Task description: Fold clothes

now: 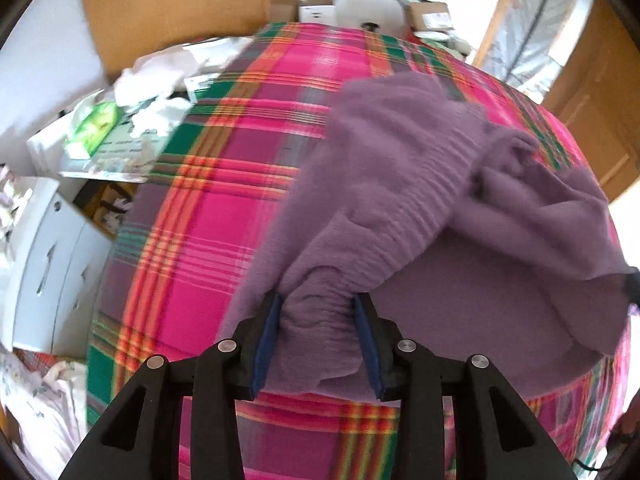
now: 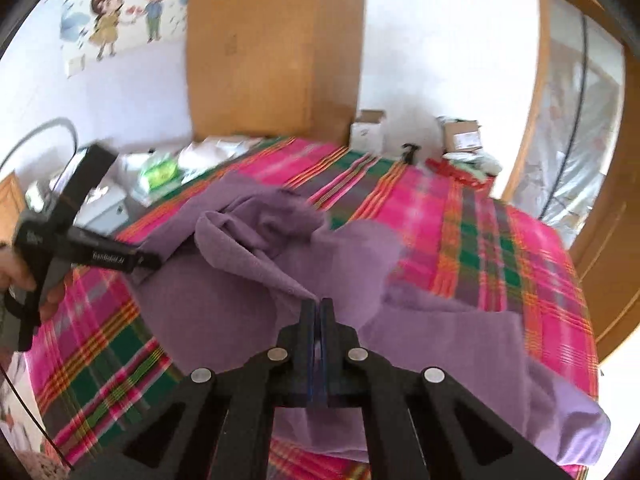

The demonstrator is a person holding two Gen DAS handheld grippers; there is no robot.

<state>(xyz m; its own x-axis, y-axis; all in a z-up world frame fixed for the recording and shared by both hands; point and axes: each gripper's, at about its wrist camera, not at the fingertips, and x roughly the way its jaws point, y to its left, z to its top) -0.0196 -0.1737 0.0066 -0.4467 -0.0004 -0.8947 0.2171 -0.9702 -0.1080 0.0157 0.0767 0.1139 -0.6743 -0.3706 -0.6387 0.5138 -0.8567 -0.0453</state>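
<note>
A purple knit sweater [image 1: 400, 184] lies rumpled on a bed under a pink, green and orange plaid bedspread [image 1: 208, 216], with boxes and papers piled past the far edge.

The left gripper [image 1: 318, 300] stands half-wide, its blue pads either side of a bunched ribbed band, probably a cuff or hem; the fabric fills the gap and appears pinched. The right gripper [image 2: 317, 304] has its jaws fully closed on a thin fold of the same sweater [image 2: 256, 240], drawing it up into a peak.

Handling, as a judgement: the knit looks soft, light and limp. It will drape and sag from any held point, stretch a little, and cling to the bedspread rather than slide. It is not fragile. Ribbed edges, shoulder seams and the hem offer the firmest hold; a pinch in mid-panel merely tents the cloth.

Writing: white lettering runs along the left gripper's arm in the right wrist view, too blurred to read. A wall sticker [image 2: 124, 16] shows two cartoon children.
</note>
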